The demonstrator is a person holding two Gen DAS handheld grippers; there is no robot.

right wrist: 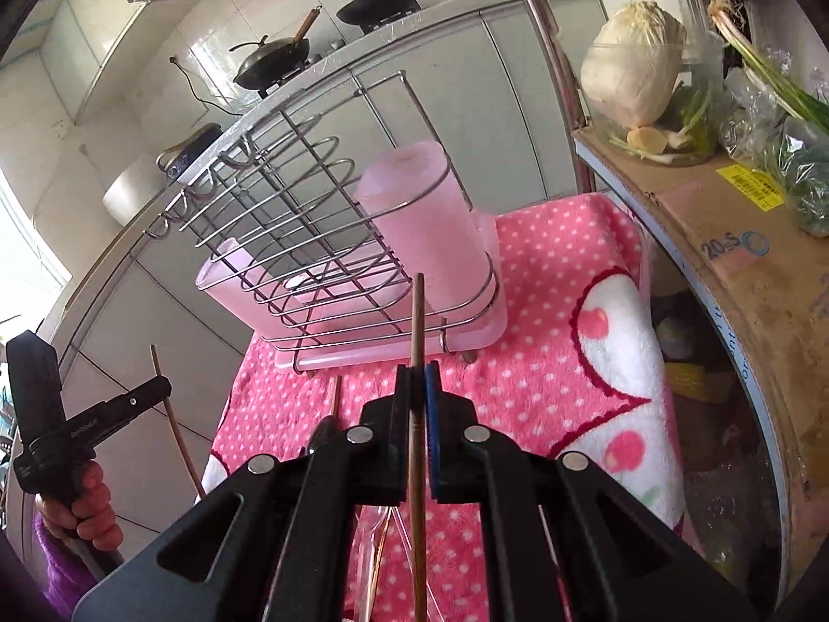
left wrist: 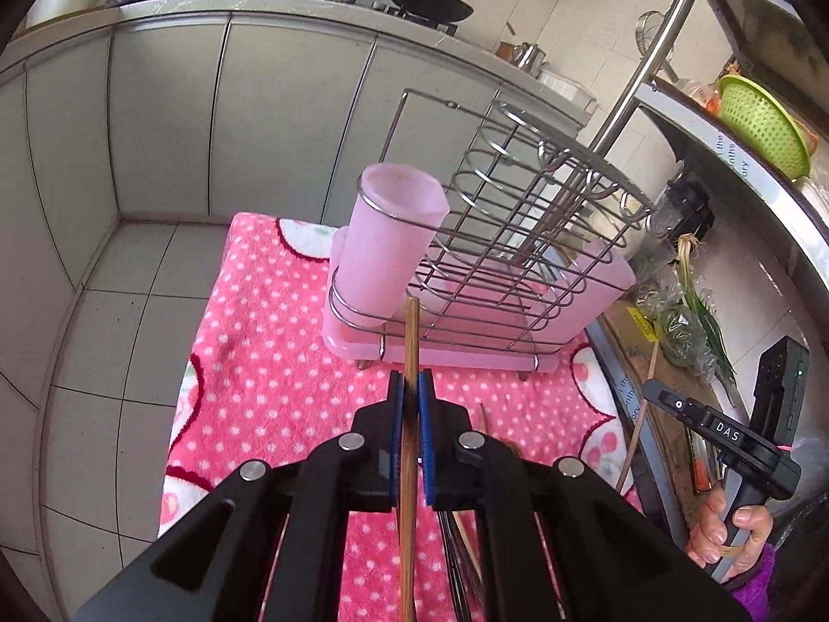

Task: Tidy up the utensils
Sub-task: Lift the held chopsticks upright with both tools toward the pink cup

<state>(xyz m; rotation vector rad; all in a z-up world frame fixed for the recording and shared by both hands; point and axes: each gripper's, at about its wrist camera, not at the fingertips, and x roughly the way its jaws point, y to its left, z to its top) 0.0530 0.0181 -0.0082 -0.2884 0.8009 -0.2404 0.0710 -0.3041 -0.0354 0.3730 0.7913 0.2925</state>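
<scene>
I have 1 chopstick clenched in each gripper: the left gripper [left wrist: 411, 389] pinches a chopstick [left wrist: 411, 331], the right gripper [right wrist: 417, 386] its own chopstick [right wrist: 417, 321]. Both sticks point ahead at the pink cup [left wrist: 394, 238] in the wire rack [left wrist: 518, 238], which stands at the towel's [left wrist: 259, 342] far edge; the cup's rim is above both tips. More utensils [left wrist: 461, 560] lie beneath.

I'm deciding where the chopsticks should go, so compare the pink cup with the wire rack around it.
The pink cup is frosted, solid-walled plastic; the wire rack is bare metal that you can see through. The cup fills one end only; the rack spans the whole pink tray. The cup is a round tube; the rack is a row of loops.

Both sit tilted in these views, and both appear empty.
</scene>
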